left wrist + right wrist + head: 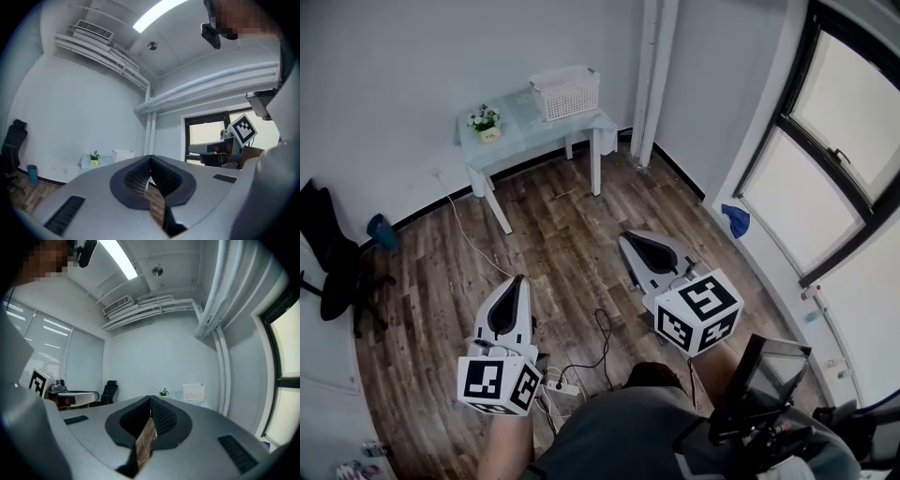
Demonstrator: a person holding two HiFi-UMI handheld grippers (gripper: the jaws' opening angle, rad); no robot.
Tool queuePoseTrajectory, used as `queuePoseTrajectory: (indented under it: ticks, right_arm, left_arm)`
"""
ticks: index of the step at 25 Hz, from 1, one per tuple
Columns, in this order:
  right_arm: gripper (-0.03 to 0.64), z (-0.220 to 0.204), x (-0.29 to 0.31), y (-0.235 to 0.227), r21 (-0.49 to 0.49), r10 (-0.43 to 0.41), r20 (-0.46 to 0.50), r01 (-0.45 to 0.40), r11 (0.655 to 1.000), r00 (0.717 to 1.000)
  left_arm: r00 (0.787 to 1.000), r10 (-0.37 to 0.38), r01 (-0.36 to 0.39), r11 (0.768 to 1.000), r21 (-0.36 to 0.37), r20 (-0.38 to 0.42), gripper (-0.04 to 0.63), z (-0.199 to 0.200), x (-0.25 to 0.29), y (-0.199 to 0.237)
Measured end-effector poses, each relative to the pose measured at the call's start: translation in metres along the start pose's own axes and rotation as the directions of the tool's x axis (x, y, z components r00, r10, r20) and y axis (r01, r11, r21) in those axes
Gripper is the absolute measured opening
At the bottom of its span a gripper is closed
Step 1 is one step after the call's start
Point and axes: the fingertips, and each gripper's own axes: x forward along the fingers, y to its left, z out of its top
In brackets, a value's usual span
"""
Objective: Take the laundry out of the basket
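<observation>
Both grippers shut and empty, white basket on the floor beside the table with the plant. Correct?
Not quite. The white basket stands on the table, beside the plant, not on the floor; the head view shows it. The rest holds: the left gripper and the right gripper are shut and empty.

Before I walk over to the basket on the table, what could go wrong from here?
1. A black cable and a white power strip lie on the floor at your feet: a trip hazard.
2. The left gripper and right gripper are both shut and empty; open them before reaching into the basket.
3. A potted plant shares the small table with the basket; a wide reach could knock it.
</observation>
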Motion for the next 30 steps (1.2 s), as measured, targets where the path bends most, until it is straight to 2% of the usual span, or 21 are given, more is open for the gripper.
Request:
queuePoseTrajectory:
  ticks: [7, 14, 21, 25, 30]
  right_arm:
    - [0.014, 0.002, 0.029, -0.031, 0.005, -0.002, 0.005, 0.002, 1.000, 1.000]
    - [0.014, 0.004, 0.085, -0.089, 0.037, 0.020, 0.033, -0.021, 0.999, 0.999]
    - [0.014, 0.018, 0.134, -0.166, 0.048, 0.063, 0.041, -0.065, 0.997, 0.997]
    - [0.014, 0.021, 0.153, -0.210, 0.046, 0.070, 0.063, -0.073, 0.996, 0.996]
    - [0.014, 0.010, 0.175, -0.240, 0.069, 0.096, 0.048, -0.099, 0.993, 0.994]
  left_arm:
    - [0.999, -0.042, 0.042, 0.999, 0.011, 0.001, 0.009, 0.000, 0.040, 0.001]
    - [1.000, -0.010, 0.010, 1.000, 0.022, -0.015, 0.009, 0.003, 0.111, 0.024]
    - [0.999, 0.029, -0.030, 0.999, -0.012, -0.020, 0.009, 0.008, 0.195, 0.036]
    - [0.998, 0.047, -0.047, 0.999, -0.003, -0.050, 0.009, 0.002, 0.238, 0.039]
    - [0.991, 0.078, -0.076, 0.997, 0.024, -0.112, 0.009, -0.010, 0.268, 0.043]
